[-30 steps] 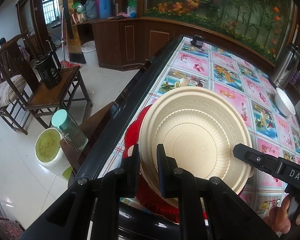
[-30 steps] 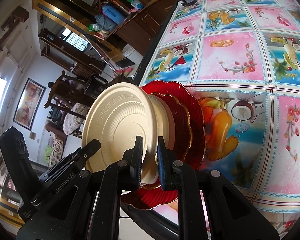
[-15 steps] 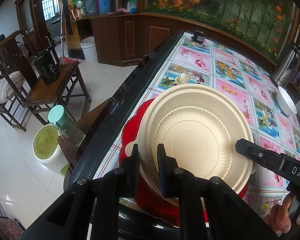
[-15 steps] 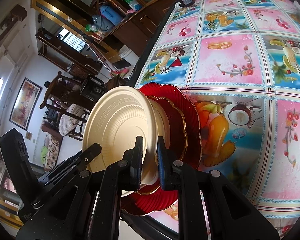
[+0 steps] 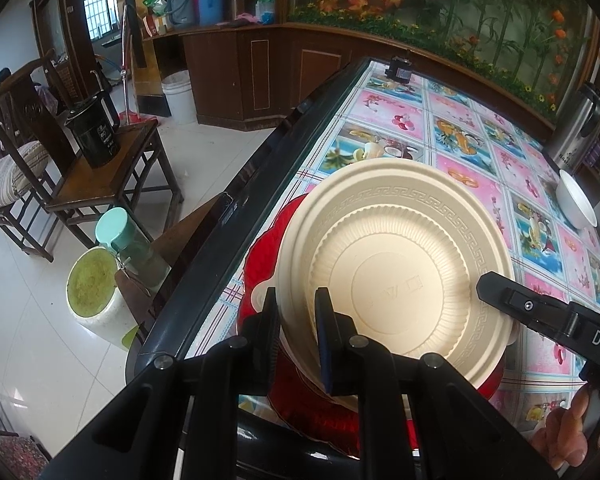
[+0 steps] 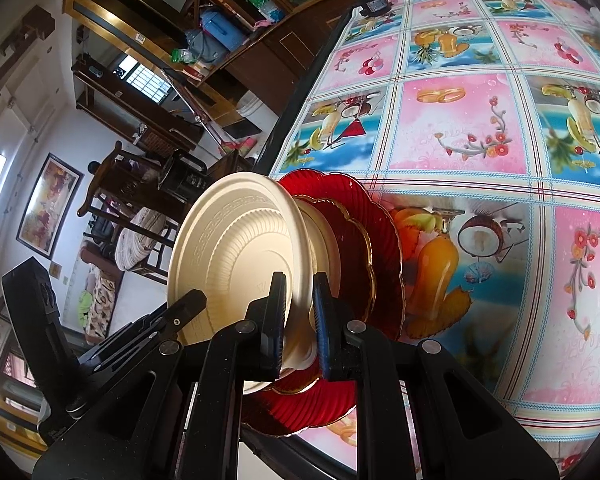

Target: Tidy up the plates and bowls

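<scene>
as before, both grippers clamp cream plate [image 5: 396, 280]

Right gripper [image 6: 298, 320]: clamped on the rim of a cream plate [image 6: 236, 256]
Stack: cream plate above red plates [image 6: 380, 248]
Left gripper [image 6: 180, 308]: touching the cream plate's face
Setting: fruit-print tablecloth [image 6: 480, 128]

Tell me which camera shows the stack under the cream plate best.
The right wrist view. It looks at the pile edge-on, so under the cream plate you can see a cream dish, a gold-rimmed red plate and a larger red plate. In the left wrist view the cream plate covers nearly everything; only red rim shows.
</scene>
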Demonstrator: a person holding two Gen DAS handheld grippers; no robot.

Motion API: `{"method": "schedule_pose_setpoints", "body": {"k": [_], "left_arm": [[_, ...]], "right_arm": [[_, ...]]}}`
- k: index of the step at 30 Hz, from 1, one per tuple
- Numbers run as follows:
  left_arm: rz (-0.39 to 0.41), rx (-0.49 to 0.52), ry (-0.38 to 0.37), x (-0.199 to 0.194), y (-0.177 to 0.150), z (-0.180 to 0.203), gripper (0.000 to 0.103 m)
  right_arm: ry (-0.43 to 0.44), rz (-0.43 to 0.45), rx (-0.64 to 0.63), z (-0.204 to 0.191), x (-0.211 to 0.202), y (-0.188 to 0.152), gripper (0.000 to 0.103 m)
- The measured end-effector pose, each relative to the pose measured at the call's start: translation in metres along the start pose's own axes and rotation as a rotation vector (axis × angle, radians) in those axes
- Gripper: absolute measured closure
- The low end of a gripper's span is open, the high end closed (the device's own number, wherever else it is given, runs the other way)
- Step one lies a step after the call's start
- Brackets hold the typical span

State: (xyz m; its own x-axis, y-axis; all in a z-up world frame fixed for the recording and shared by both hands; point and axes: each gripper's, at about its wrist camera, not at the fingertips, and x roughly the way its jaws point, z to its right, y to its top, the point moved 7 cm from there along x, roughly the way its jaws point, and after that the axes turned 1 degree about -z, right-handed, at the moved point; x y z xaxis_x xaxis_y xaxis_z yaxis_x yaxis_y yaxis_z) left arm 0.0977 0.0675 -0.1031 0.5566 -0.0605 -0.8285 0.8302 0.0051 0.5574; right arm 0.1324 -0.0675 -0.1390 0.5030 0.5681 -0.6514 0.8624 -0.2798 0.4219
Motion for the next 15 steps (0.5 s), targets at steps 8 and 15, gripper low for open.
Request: {"method": "schedule_pose_setpoints", "body": {"k": [8,15], "left_arm": [[-0.003,0.000,0.000,0.0001,-0.0001,0.0004,0.087],[-0.006,0.004,0.005,0.0000,-0.0008,0.0010,0.087]], "right_arm": [[0.008,-0.005,0.015,-0.0004,-0.0011,-0.0005,0.088],[0.035,-0.011,0.040,0.0010,-0.0036,-0.0020,0.087]]}}
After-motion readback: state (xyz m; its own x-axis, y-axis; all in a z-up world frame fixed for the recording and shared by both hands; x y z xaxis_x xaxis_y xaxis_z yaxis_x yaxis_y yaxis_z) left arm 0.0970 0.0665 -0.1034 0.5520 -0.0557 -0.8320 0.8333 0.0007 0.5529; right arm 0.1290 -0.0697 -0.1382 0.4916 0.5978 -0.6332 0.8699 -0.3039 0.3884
